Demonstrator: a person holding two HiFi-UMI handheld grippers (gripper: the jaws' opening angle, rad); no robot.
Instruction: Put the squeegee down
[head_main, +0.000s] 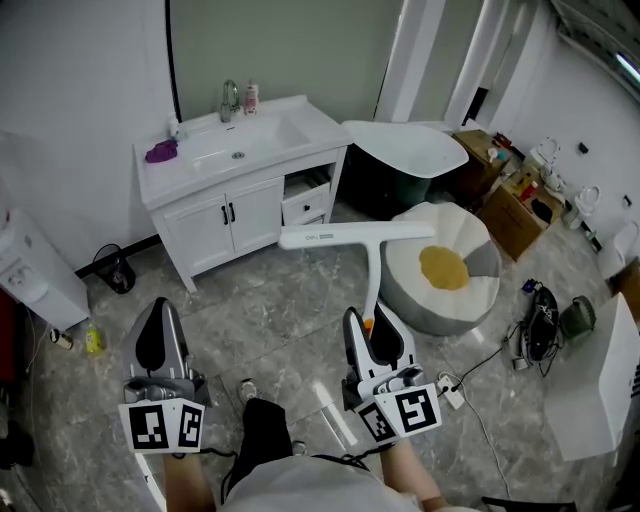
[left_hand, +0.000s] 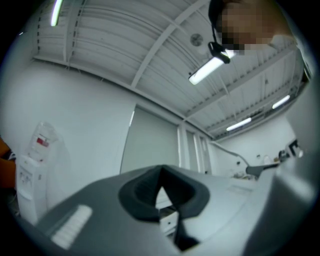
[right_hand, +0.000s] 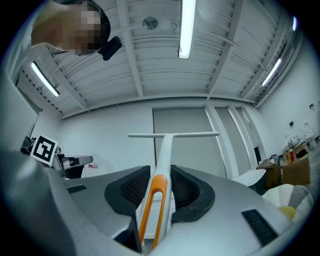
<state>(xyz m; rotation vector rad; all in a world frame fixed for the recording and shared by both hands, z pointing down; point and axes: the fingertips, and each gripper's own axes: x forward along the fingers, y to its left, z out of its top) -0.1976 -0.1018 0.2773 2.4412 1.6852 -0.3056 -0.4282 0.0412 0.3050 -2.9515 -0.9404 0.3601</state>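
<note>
A white squeegee (head_main: 352, 238) with a long blade and an orange-trimmed handle stands upright in my right gripper (head_main: 372, 340), which is shut on the handle. In the right gripper view the squeegee (right_hand: 165, 145) rises between the black pads (right_hand: 131, 187), its blade held level against the far wall. My left gripper (head_main: 158, 335) is held low at the left, well apart from the squeegee. In the left gripper view its black pads (left_hand: 145, 192) meet with nothing between them, and it points up toward the ceiling.
A white vanity with a sink (head_main: 235, 150) stands ahead, a purple cloth (head_main: 161, 152) on its counter. A white tub (head_main: 405, 145), a grey and white beanbag (head_main: 445, 270) and cardboard boxes (head_main: 515, 210) lie to the right. Cables (head_main: 480, 385) cross the marble floor.
</note>
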